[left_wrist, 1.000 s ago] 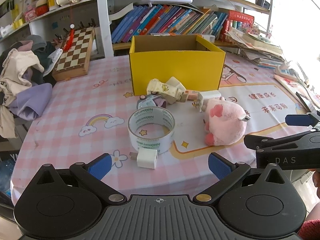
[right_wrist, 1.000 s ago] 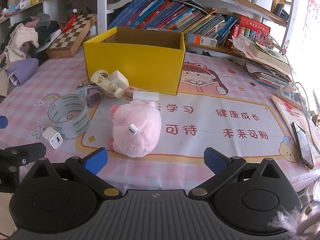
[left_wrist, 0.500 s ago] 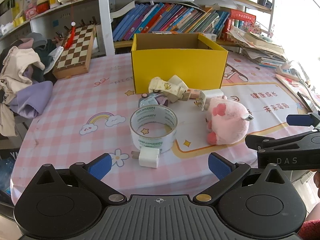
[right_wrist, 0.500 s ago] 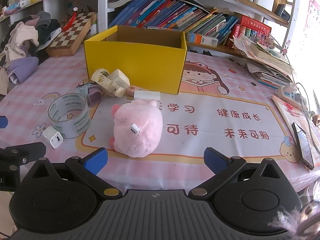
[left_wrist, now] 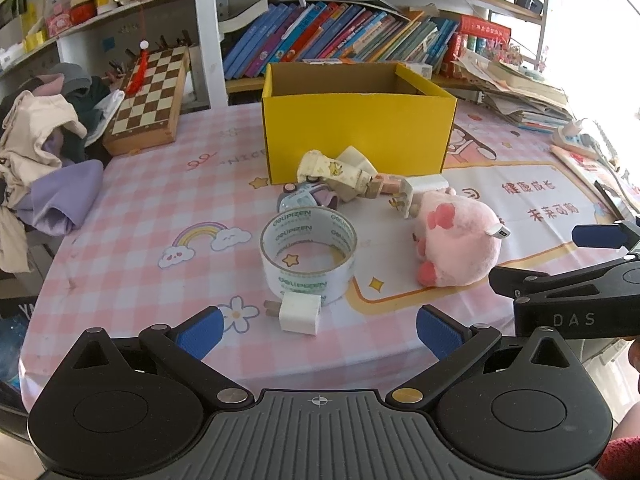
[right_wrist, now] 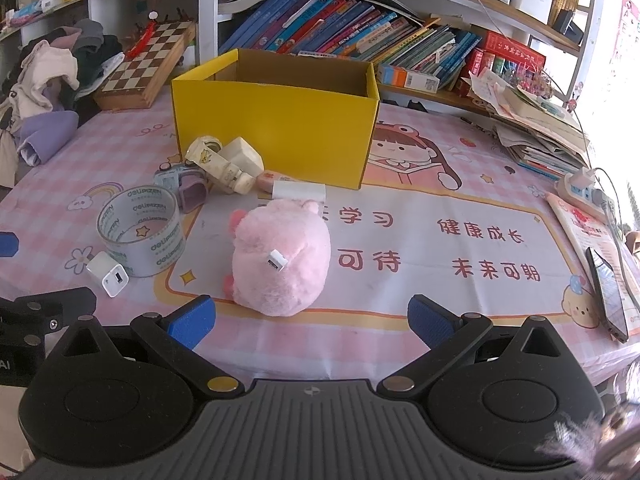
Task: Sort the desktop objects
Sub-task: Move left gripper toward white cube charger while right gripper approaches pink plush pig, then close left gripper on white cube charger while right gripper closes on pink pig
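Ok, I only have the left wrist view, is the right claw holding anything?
Observer: No, the right claw is open and empty, with the pink plush just ahead of it.
Operator: What's the dark sliver at the table's far right?
Observer: A dark phone, lying flat near the edge.
Operator: Where's the port on the small charger?
Observer: The small white charger has its port on the face turned toward the right claw's camera.

Both tongs, left and right, are black plastic with ribbed bases, blue fingertip pads and silver and brass screws.
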{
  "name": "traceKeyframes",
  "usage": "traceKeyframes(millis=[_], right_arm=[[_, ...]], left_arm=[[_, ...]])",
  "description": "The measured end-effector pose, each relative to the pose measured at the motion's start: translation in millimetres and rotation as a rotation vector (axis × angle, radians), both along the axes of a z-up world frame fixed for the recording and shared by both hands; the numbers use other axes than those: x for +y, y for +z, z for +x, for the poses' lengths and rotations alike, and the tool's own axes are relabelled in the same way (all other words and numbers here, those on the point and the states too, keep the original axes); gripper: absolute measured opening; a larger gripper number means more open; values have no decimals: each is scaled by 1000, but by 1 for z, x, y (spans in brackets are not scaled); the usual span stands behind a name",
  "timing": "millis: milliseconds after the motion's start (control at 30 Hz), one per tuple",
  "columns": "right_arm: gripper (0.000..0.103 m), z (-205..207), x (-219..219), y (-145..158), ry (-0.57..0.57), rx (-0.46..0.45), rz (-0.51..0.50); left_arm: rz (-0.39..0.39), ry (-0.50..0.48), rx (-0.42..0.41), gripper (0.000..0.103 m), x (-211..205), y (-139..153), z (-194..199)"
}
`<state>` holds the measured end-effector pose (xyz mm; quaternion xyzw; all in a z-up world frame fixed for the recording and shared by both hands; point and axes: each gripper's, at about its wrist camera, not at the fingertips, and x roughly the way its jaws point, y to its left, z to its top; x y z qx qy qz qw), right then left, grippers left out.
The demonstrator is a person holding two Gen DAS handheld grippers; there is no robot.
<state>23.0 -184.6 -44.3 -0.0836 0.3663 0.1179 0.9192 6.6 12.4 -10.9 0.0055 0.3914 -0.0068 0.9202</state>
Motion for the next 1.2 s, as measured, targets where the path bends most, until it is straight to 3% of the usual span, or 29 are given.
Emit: traceKeyframes(millis=[600,867,1200], right_arm=[[103,7,13,-1,71,34,38],[103,16,17,-2,65,19,-6],[101,34,18,-4,71,27,-4]], left_arm=[[-16,-9,7,103,8,-5,5],[-41,40,1,103,22,-8,10],[-37,29,10,101,18,-16,21]])
